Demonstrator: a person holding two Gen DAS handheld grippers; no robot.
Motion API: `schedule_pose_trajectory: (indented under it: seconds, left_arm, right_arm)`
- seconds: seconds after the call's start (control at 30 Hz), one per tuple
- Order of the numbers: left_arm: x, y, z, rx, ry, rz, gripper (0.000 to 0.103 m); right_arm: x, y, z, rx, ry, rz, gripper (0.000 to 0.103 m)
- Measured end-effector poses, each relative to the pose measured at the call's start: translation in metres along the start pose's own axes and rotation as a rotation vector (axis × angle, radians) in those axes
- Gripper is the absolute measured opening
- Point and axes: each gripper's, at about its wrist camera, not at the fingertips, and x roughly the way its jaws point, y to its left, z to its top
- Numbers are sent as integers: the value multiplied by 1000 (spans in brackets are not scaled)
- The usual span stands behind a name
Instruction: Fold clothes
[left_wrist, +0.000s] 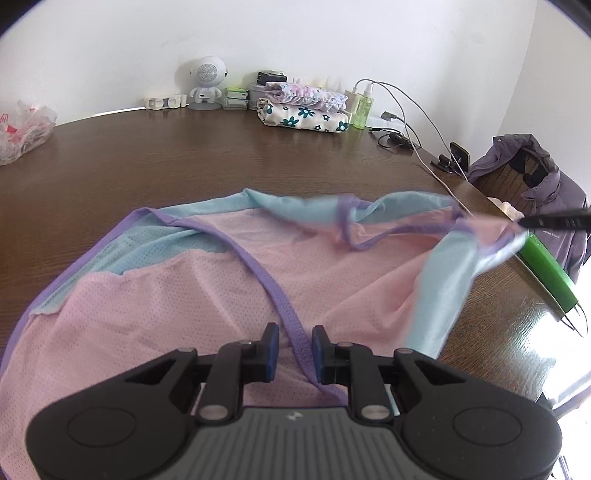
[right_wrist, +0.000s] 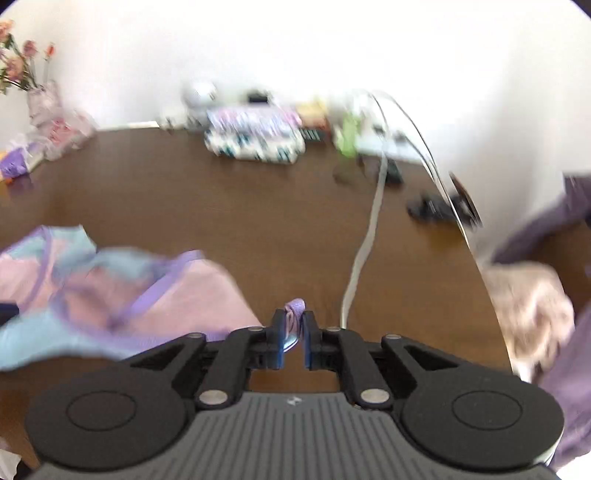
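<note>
Seemingly unreadable small white lettering marks the purple jacket (left_wrist: 554, 236).

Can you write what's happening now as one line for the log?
left hand-held gripper: shut on pink mesh garment purple trim | right hand-held gripper: pinching trim | brown wooden table: garment spread out

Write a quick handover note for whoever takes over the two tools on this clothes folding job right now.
Left tool: closed on the purple trim of the pink and blue garment, near its front edge.
Right tool: closed on a purple trim corner of the same garment, lifted off the table; that view is blurred.
Garment: mostly spread on the table, right side pulled up and bunched.
Done: two folded clothes stacked at the back by the wall.
Left: straighten this garment, fold it, add it to the stack.
</note>
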Motion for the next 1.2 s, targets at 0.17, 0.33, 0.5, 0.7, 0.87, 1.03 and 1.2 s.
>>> schedule_pose_trajectory:
  seconds: [0.17, 0.33, 0.5, 0.7, 0.87, 1.03, 1.2]
  left_arm:
    - [-4, 2, 3, -23, 30, -9, 24]
    - [-18, -32, 13, 37, -58, -192, 34]
    - [21, -88, 25, 163, -11, -288, 45]
    - [37, -106, 25, 167, 22, -284, 0]
    - [2, -125, -2, 223, 40, -388, 0]
    - [-9, -138, -32, 232, 115, -512, 9]
    - [-38, -101, -32, 133, 25, -558, 52]
  right_arm:
    - [-23, 27, -1, -98, -107, 102, 56]
    - [23, 65, 45, -250, -130, 299, 61]
    - [94, 102, 92, -247, 83, 618, 59]
    - [135, 142, 94, -221, 206, 710, 28]
    - [148, 125, 111, -68, 85, 613, 6]
    - [140, 104, 117, -24, -40, 439, 16]
    - [84, 99, 84, -277, -62, 525, 57]
